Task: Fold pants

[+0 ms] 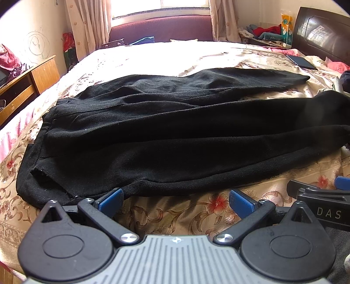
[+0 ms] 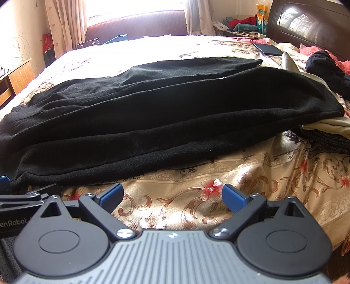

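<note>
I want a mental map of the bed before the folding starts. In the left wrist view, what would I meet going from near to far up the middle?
Left gripper, jaws open → bare floral bedspread → black pants → sunlit bedspread → maroon sofa → window.

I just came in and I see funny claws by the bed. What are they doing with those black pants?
A person holds a claw-like tool in each hand. The black pants are spread flat across the flowery bed cover, with the two legs side by side. The left gripper and the right gripper are both open at the near edge of the pants, holding nothing. The folding hasn't started yet.
</note>
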A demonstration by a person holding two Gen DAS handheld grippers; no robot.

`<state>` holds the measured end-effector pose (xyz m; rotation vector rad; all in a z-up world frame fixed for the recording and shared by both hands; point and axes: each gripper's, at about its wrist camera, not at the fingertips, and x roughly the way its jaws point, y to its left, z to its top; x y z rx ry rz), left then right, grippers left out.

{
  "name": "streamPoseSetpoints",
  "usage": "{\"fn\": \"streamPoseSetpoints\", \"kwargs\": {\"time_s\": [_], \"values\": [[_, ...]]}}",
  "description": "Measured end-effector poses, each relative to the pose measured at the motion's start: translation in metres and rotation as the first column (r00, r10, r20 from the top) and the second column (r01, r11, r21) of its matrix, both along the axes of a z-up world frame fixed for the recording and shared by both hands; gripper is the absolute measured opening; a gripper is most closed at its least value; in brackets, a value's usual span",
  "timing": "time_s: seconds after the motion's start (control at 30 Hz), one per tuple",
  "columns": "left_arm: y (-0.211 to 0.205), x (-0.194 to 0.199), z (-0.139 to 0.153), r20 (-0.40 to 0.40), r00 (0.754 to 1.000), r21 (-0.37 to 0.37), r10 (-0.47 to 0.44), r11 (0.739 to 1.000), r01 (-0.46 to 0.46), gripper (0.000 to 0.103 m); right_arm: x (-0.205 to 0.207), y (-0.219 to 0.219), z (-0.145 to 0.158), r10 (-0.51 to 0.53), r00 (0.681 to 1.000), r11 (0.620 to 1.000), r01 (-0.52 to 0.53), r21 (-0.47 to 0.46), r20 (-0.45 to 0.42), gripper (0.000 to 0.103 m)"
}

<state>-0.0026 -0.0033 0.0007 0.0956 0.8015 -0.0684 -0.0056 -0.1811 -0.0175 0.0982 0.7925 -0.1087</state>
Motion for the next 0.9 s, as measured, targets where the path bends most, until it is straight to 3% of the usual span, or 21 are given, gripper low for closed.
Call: {"fn": "streamPoseSetpoints", "kwargs": {"time_s": [0.43, 0.63, 0.77, 0.9], "values": [[0.003, 0.000, 0.002, 0.008, 1.000, -0.011, -0.001, 1.000, 0.001, 0.103, -0.001, 0.003, 0.002, 0.008, 1.000, 1.000, -0.007, -0.006, 0.004, 0.095], [0.029, 0.005, 0.019, 0.022, 0.999, -0.075, 0.034, 0.997, -0.033, 0.103, 0.012, 0.016, 0.019, 0.105, 0.993, 0.994, -0.104, -0.015, 0.049, 0.094], [0.069, 0.005, 0.038, 0.120, 0.988, 0.022, 0.098, 0.995, -0.101, 0.103, 0.025, 0.052, 0.037, 0.271, 0.958, 0.962, -0.268, -0.040, 0.095, 0.094], [0.139, 0.011, 0.040, 0.118, 0.968, 0.076, 0.221, 0.970, -0.231, 0.103, 0.041, 0.103, 0.045, 0.460, 0.881, 0.888, -0.456, -0.063, 0.110, 0.094]]}}
